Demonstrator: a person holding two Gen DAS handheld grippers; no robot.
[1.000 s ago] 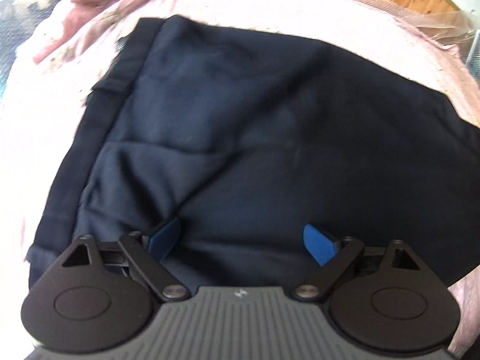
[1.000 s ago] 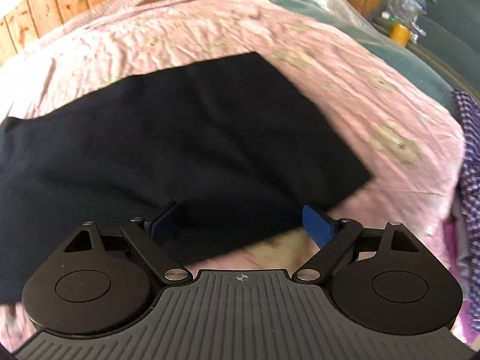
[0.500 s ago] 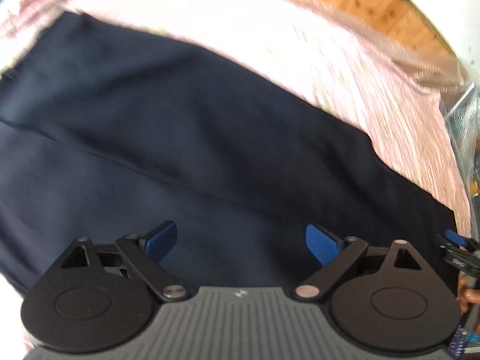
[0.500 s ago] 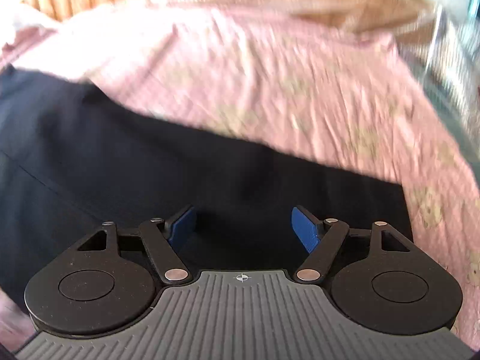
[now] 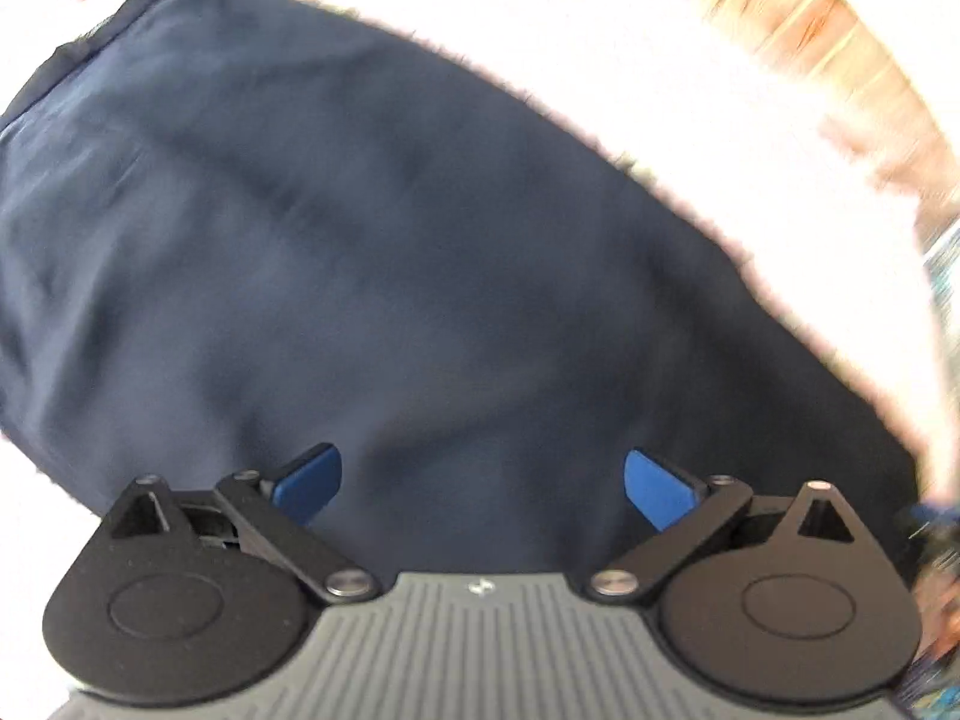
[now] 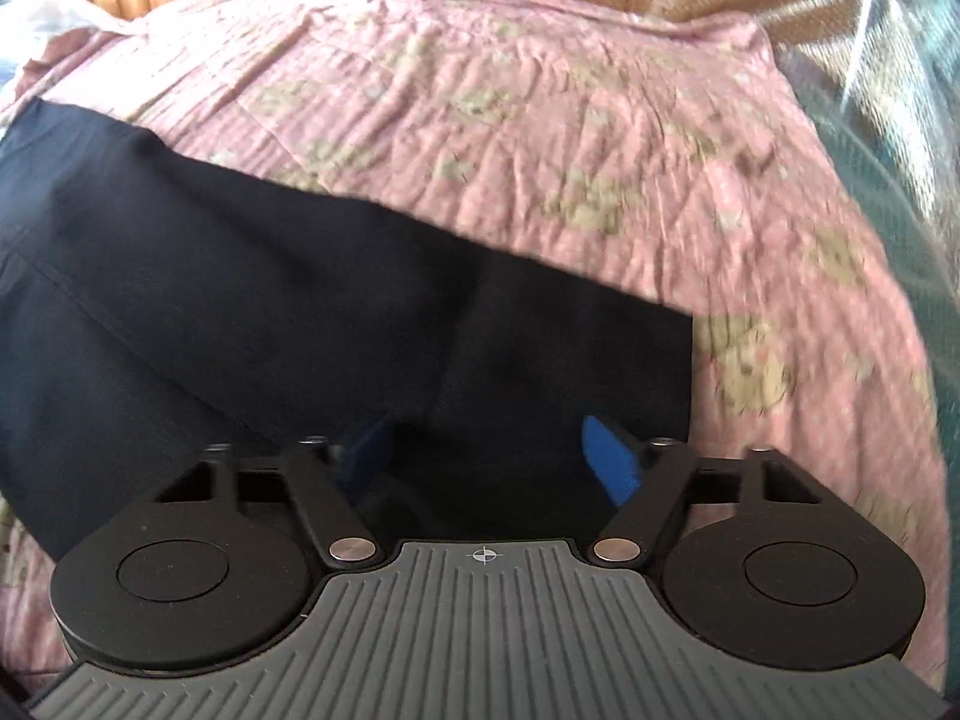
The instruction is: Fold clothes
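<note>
The navy garment point(image 5: 420, 240) lies flat on the pink bedspread point(image 6: 600, 150), folding apparently unfinished. Left gripper point(image 5: 483, 480) jaws are opening, empty; right gripper point(image 6: 486, 450) jaws are closing over its edge, not yet gripping

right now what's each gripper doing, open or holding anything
left gripper: open and opening wider, nothing held, above the dark garment.
right gripper: open, closing, fingers not yet pressing on the garment.

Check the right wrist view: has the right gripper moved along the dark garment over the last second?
Yes. The right gripper now sits near the dark garment's right end; the pink bedspread fills more of the view.
</note>
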